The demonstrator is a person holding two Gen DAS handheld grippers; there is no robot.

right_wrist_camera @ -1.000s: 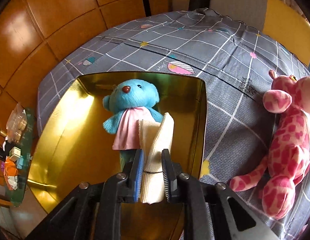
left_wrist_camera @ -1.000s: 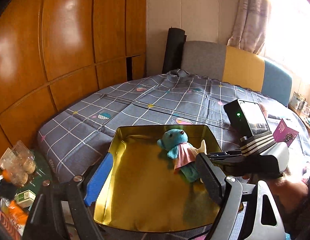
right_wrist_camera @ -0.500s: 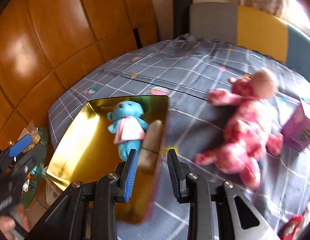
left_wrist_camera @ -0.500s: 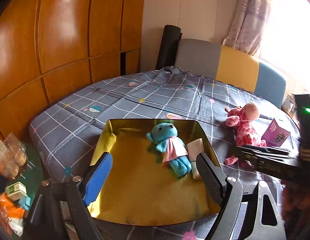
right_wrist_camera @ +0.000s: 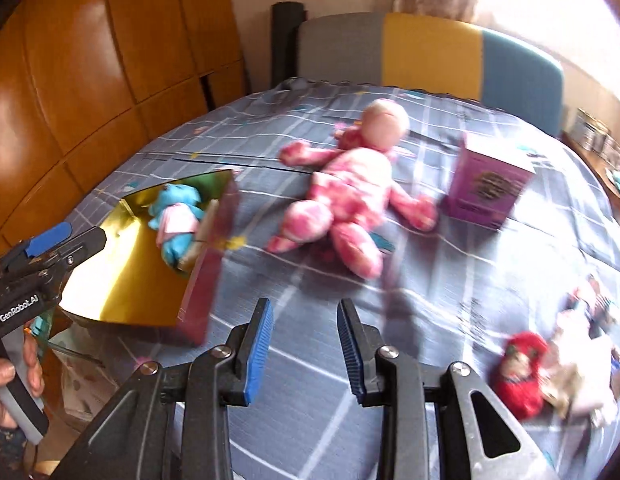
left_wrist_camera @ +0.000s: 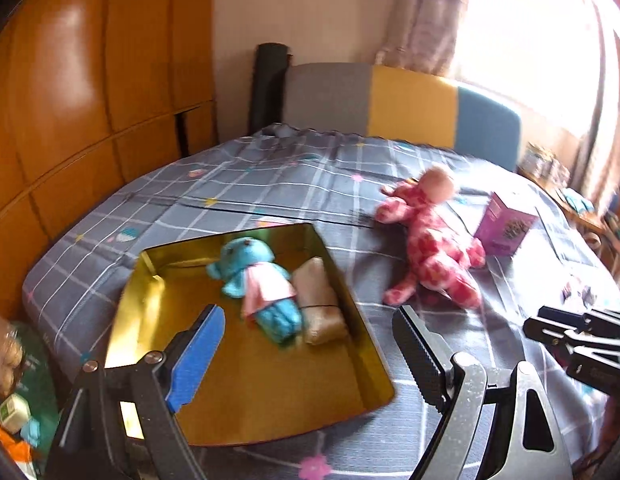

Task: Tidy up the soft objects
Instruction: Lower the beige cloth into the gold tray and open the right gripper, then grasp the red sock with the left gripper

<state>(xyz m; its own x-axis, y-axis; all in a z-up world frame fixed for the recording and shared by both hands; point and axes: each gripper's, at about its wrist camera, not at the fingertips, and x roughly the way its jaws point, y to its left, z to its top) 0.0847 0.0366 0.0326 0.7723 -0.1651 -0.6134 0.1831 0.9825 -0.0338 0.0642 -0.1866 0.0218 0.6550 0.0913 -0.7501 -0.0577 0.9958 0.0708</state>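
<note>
A rolled beige cloth [left_wrist_camera: 318,300] now lies inside the gold tin tray [left_wrist_camera: 246,396], touching the blue teddy [left_wrist_camera: 258,280] in its pink dress, where a second ago it was pinched upright between the right gripper's pads above the tray. The right gripper [right_wrist_camera: 306,350] has since let go and swung away across the grey checked bedspread [right_wrist_camera: 429,280]; its jaws are opening with nothing between them, and it now points toward the pink spotted plush giraffe [right_wrist_camera: 345,200], which sprawls on the cover well apart from the tray, near a purple box [right_wrist_camera: 485,184]. The left gripper [left_wrist_camera: 310,352] hovers wide open and empty over the tray's near edge, steadying nothing. Two soft items appear sorted; the giraffe and a small cluster of dolls [right_wrist_camera: 557,364] at the bed's right edge remain loose, and the giraffe looks the likely next pick.
</note>
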